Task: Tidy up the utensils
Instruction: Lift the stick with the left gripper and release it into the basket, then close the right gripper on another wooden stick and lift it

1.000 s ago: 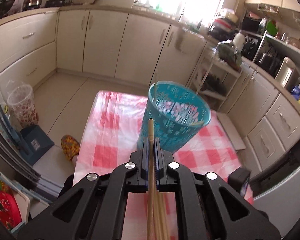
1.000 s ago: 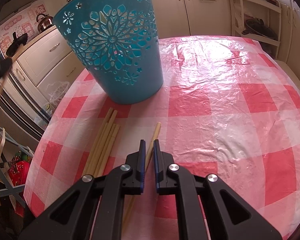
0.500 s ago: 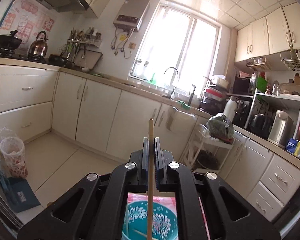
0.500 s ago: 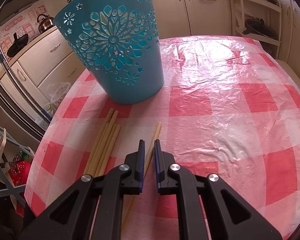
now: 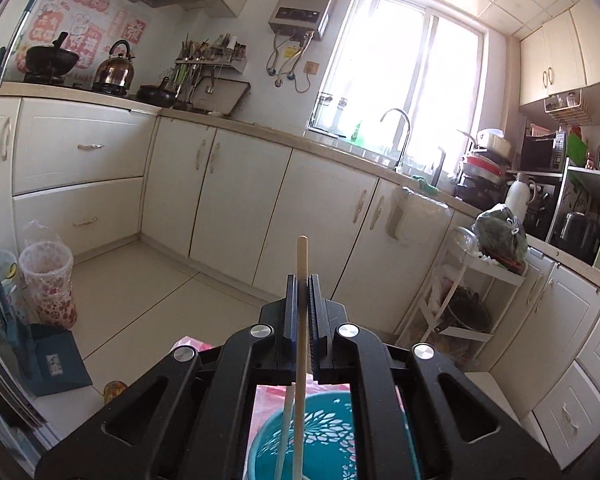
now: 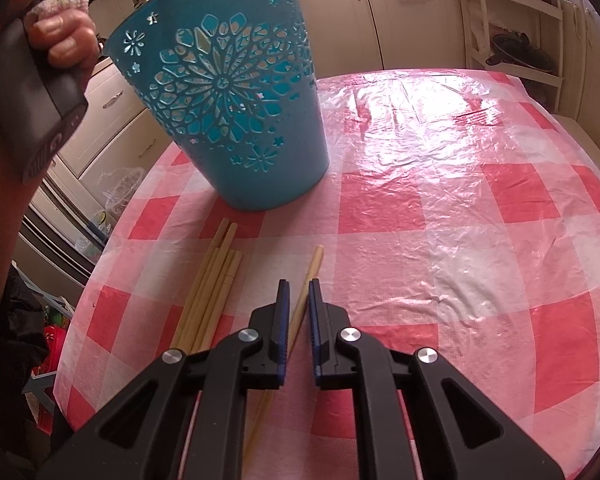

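1. A table (image 6: 440,208) is seen ahead of the right claw (image 6: 296,292), covered with a shiny, crinkled plastic cloth in red, pink and white checks. The room beyond is a kitchen: cream cabinets (image 5: 236,200), a bright window (image 5: 412,76) over a tap (image 5: 398,136), and a water heater (image 5: 304,4) on the tiled wall.
2. Red and pink stickers (image 5: 84,32) with characters are stuck behind a steel kettle (image 5: 114,66), too small to be read. White lettering on the grey handle at far left of the right view can't be made out.
3. The left claw (image 5: 302,292) is pinched on one pale wooden chopstick (image 5: 300,332), held upright, its squared tip sticking up past the fingers. The teal bin (image 5: 328,436) sits directly below that claw, another thin stick leaning inside.
4. In the right view the bin (image 6: 236,92) is a tapered plastic bucket with cut-out flower lacework, standing ahead and left of the right claw.
5. The right claw is slightly spread, nothing pinched; a single chopstick (image 6: 314,268) lies on the cloth in line with the gap. A bundle (image 6: 212,284) of chopsticks lies just left of it.
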`<action>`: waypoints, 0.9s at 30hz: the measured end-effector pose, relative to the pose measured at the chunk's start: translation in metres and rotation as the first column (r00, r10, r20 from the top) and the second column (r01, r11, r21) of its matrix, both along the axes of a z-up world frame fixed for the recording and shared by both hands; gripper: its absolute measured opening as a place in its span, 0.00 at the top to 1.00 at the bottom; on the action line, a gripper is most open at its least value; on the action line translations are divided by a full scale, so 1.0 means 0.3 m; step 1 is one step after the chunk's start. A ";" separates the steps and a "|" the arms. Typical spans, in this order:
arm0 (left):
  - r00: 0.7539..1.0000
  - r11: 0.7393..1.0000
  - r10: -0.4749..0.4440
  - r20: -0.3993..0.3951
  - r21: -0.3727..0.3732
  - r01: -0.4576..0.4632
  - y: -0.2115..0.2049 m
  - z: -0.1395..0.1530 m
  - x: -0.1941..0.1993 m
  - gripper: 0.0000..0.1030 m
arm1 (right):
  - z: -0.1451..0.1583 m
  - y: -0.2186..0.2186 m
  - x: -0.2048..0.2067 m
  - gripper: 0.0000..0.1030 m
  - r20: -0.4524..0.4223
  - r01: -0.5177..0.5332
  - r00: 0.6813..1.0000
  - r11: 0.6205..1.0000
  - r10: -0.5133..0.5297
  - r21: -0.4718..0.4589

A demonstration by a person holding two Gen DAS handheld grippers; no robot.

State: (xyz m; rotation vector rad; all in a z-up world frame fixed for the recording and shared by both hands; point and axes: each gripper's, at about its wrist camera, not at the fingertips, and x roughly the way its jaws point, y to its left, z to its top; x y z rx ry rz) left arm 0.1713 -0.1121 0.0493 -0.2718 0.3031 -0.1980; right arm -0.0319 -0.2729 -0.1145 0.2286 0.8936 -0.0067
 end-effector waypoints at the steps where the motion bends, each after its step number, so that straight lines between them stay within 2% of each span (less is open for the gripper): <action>1: 1.000 1.000 -0.002 -0.005 0.008 0.002 -0.001 -0.013 -0.005 0.95 | 0.000 -0.001 0.000 0.90 0.000 0.000 1.000 1.000 0.000 0.001; 6: 0.999 0.998 -0.026 -0.042 0.060 0.029 0.001 -0.068 -0.024 0.95 | -0.001 0.001 -0.001 0.90 0.000 0.000 1.000 1.000 0.000 0.000; 10: 0.996 0.990 -0.047 -0.082 0.132 0.058 -0.006 -0.100 -0.051 0.92 | -0.001 0.000 -0.001 0.90 0.000 0.001 1.000 1.000 -0.001 0.001; 12: 0.994 0.986 -0.051 -0.094 0.156 0.065 0.008 -0.102 -0.078 0.83 | -0.002 -0.002 -0.001 0.90 0.001 0.001 1.000 1.000 -0.001 0.008; 14: 0.996 0.985 -0.033 -0.081 0.167 0.046 0.037 -0.097 -0.123 0.58 | -0.003 -0.007 -0.001 0.89 0.000 -0.001 1.000 1.000 0.001 0.016; 17: 0.999 0.985 0.012 -0.051 0.175 -0.003 0.111 -0.090 -0.210 0.40 | -0.003 -0.015 -0.001 0.89 0.000 -0.001 1.000 1.000 0.001 0.023; 21: 0.993 0.985 0.065 -0.095 0.168 -0.048 0.233 -0.150 -0.277 0.29 | -0.003 -0.012 0.001 0.89 -0.003 -0.004 1.000 1.000 0.004 0.004; 24: 0.975 0.984 0.087 -0.205 0.173 -0.051 0.303 -0.266 -0.278 0.27 | -0.001 0.019 0.004 0.89 -0.011 -0.019 1.000 0.999 0.018 -0.047; 27: 0.947 0.987 0.094 -0.306 0.152 -0.049 0.359 -0.381 -0.274 0.27 | 0.005 0.044 0.007 0.89 -0.045 -0.086 0.996 0.992 0.082 -0.096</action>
